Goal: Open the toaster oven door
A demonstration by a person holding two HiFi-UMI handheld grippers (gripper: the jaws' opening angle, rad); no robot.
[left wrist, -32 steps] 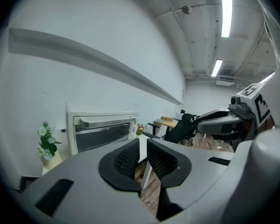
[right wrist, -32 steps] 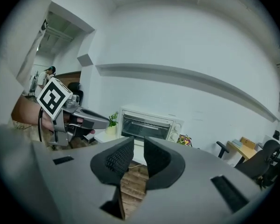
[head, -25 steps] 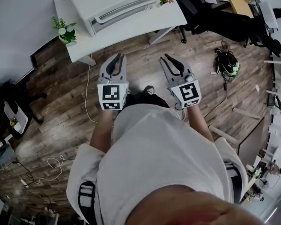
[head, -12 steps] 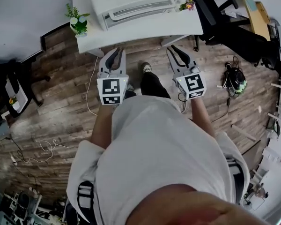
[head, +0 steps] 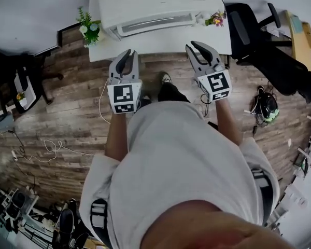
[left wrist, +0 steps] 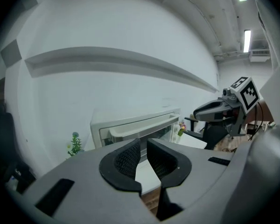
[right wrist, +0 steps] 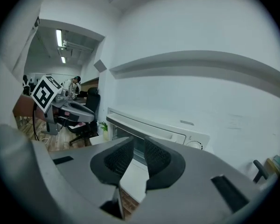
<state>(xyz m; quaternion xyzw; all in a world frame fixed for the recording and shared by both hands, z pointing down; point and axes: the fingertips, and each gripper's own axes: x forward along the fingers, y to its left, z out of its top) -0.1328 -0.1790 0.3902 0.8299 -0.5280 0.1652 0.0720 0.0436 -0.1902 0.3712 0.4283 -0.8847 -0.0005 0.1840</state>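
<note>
Facing the toaster oven [head: 150,4] with both tools held forward, its door shut.
Oven sits on the white counter [head: 166,43], straight ahead of the left tool [head: 127,55] and right tool [head: 198,47], clear of both. Door handle [head: 155,24] runs side to side along the door's top edge. Each tool's jaws stand slightly apart, nothing between them. Right tool looks a touch nearer the handle.

I stood on a wood-plank floor [head: 57,113] filling the left of the head view. A white table [head: 155,45] sat top centre against a white wall [left wrist: 130,22]. A black office chair [head: 249,27] stood upper right. Ceiling strip lights [left wrist: 247,40] were lit.
</note>
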